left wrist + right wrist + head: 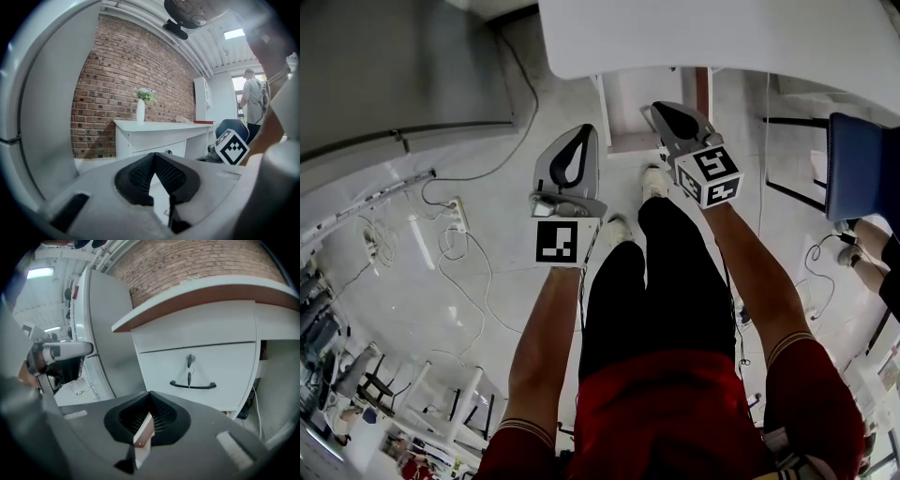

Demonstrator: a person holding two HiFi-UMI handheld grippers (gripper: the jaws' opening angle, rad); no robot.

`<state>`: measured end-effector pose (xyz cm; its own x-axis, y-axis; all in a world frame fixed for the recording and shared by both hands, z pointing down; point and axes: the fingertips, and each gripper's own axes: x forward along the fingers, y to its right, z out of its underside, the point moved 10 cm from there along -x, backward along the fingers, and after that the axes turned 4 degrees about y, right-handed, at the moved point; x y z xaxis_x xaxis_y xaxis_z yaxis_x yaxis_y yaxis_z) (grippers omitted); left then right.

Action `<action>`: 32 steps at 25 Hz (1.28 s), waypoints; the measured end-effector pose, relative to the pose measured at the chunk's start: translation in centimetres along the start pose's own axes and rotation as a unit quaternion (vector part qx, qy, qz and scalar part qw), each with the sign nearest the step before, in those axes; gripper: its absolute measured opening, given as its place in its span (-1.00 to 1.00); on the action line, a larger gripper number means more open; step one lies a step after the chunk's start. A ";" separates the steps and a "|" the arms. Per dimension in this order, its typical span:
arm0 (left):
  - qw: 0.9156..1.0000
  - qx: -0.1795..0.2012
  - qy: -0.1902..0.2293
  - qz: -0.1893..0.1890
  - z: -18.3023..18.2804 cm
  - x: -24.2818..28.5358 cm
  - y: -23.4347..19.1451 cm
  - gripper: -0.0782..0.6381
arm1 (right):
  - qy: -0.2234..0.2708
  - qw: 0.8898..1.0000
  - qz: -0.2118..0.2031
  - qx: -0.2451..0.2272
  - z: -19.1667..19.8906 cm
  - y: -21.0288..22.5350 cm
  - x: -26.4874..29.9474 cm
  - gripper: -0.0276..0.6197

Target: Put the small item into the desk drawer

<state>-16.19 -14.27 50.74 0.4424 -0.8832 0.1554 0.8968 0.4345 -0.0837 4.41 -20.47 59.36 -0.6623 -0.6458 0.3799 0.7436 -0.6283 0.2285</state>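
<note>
My right gripper is shut on the small item, a thin flat brown-and-white piece that stands on edge between the black pads. Straight ahead of it is the white desk drawer, closed, with a black handle and a key in its lock. In the head view the right gripper hangs just under the white desk top. My left gripper is held beside it over the floor. Its jaws meet at the tips with nothing between them.
A tall grey cabinet stands left of the desk. A power strip and cables lie on the floor at left. A blue chair is at right. A white desk with a vase stands against the brick wall; a person stands beyond it.
</note>
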 end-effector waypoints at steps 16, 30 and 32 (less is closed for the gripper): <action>0.996 0.010 0.050 0.073 -10.5 -4.0 4.9 -0.76 | 0.117 0.988 -0.083 -0.054 -13.9 -8.1 -11.8 -0.90; 0.987 0.040 0.091 0.130 -20.8 -9.9 8.7 -0.76 | 0.185 0.976 -0.080 -0.081 -22.0 -14.3 -21.2 -0.90; 0.985 0.043 0.098 0.136 -22.0 -10.8 8.9 -0.76 | 0.193 0.974 -0.080 -0.084 -22.7 -15.1 -22.4 -0.90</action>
<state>-13.15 -4.79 26.67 0.6637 -0.7460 -0.0546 0.7467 0.6651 -0.0114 5.97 -6.39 27.07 -0.7770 -0.6291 -0.0206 0.6248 -0.7749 0.0955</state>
